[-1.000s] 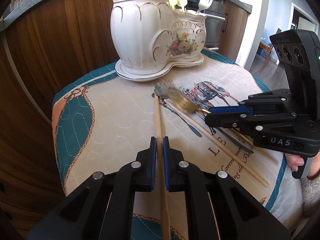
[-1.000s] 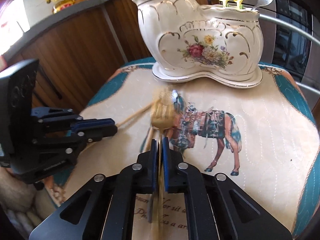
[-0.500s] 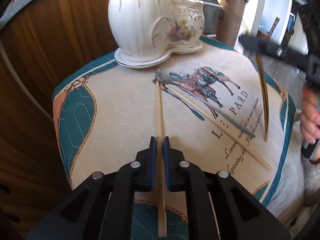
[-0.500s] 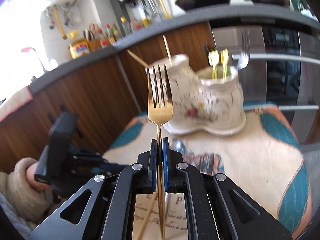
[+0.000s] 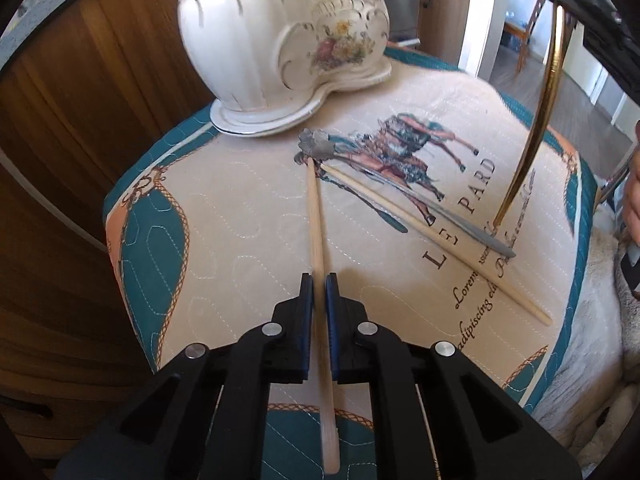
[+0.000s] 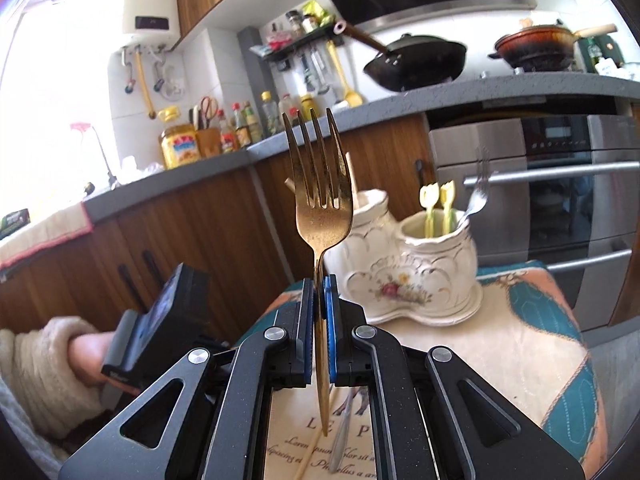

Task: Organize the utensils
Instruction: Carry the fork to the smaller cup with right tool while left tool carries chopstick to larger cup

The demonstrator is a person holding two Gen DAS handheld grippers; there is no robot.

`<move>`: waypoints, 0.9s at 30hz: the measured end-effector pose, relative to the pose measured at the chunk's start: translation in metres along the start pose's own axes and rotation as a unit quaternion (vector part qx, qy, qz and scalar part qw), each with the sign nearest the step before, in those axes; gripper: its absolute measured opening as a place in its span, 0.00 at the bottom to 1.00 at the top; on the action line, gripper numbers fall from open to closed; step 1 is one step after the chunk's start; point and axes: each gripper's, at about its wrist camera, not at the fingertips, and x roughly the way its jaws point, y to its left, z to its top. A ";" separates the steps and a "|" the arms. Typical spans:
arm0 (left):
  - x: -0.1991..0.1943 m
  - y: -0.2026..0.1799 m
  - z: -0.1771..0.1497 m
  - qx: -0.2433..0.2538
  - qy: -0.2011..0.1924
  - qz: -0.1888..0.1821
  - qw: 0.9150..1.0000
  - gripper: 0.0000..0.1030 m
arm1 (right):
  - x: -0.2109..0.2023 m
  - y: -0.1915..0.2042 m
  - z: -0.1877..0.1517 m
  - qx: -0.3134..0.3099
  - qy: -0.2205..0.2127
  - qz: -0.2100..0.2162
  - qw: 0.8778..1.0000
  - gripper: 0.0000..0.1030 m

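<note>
The left gripper (image 5: 319, 294) is closed tight on a wooden chopstick (image 5: 317, 232). The chopstick lies flat on the mat (image 5: 240, 216), and its far tip points at the white holder (image 5: 280, 36). The near end sticks out past the fingers, toward the camera.

A second chopstick (image 5: 436, 240) lies on the mat too. It runs off to the right at a slant. A silver knife (image 5: 404, 192) lies just beside it, on top of the horse picture. The tips of both chopsticks and the fancy end of the knife come close together near the holder.

The right gripper (image 6: 319, 300) is up in the air, above the mat. It is squeezed shut on a gold fork (image 6: 320, 208). The fork stands straight up, with its prongs at the top. Its handle hangs down below the fingers. In the left view, the gold handle (image 5: 536, 128) hangs over the right side of the mat, with its end close to the tip of the knife.

The holder (image 6: 420, 272) sits at the back of the mat. It has two cups. The near cup has two yellow sticks (image 6: 438, 208) and a silver fork (image 6: 478, 196) in it. The far cup has wooden sticks in it.

The left hand (image 6: 80, 356) holds its gripper low on the left side.
</note>
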 end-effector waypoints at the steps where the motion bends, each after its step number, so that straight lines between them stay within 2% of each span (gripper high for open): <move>1: -0.004 0.002 -0.004 -0.005 -0.007 -0.002 1.000 0.06 | -0.002 0.000 0.001 0.000 -0.008 -0.005 1.000 0.06; 4: -0.023 0.008 -0.010 -0.022 -0.049 -0.014 0.998 0.06 | -0.006 -0.002 0.005 -0.001 -0.022 -0.022 1.000 0.06; 8: -0.052 0.021 -0.012 -0.057 -0.123 -0.041 0.990 0.06 | -0.004 -0.002 0.013 -0.002 -0.029 -0.053 0.998 0.06; 11: -0.081 0.031 -0.007 -0.072 -0.199 -0.077 0.974 0.06 | -0.001 0.000 0.024 -0.007 -0.040 -0.076 0.996 0.06; 16: -0.105 0.031 0.019 -0.076 -0.287 -0.091 0.950 0.06 | 0.006 0.008 0.057 -0.031 -0.073 -0.115 0.990 0.06; 17: -0.111 0.033 0.024 -0.079 -0.310 -0.095 0.943 0.06 | 0.009 0.009 0.064 -0.035 -0.081 -0.122 0.989 0.06; 22: -0.116 0.050 0.066 -0.111 -0.377 -0.110 0.913 0.06 | 0.026 0.005 0.094 -0.041 -0.107 -0.152 0.982 0.06; 27: -0.119 0.062 0.104 -0.125 -0.418 -0.108 0.893 0.06 | 0.042 -0.010 0.112 -0.028 -0.136 -0.164 0.977 0.06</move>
